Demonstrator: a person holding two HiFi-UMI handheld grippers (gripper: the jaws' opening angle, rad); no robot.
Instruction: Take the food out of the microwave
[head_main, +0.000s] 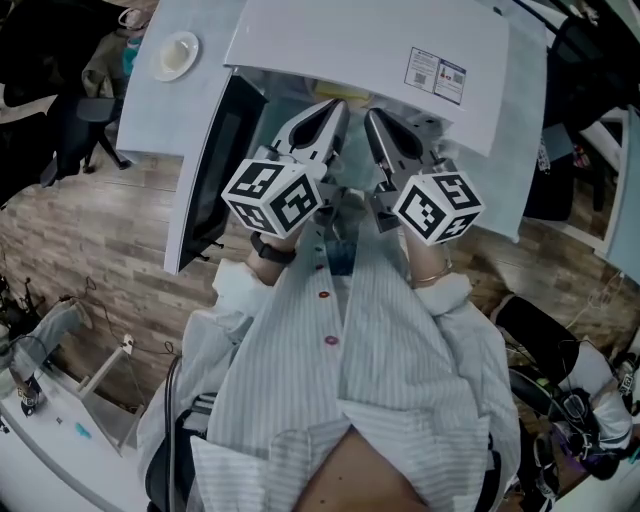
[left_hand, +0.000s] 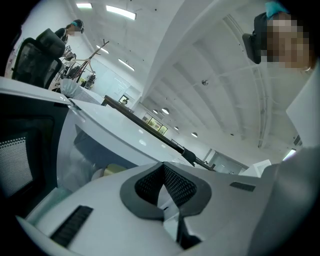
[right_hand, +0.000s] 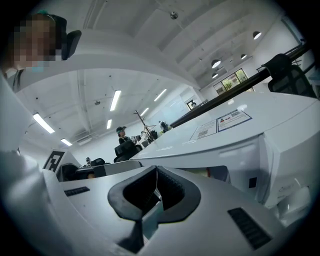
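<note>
Microwave (head_main: 340, 50) int. mostly hidden, dim, unclear.

Small white dish (head_main: 175, 55) on a white table (head_main: 150, 118), black office chair (head_main: 75, 125) beside it, wood-plank floor (head_main: 90, 235)

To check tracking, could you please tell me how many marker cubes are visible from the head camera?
2. The left cube rides on the left gripper, near the open microwave door; the right cube rides on the right gripper. No others show.
</note>
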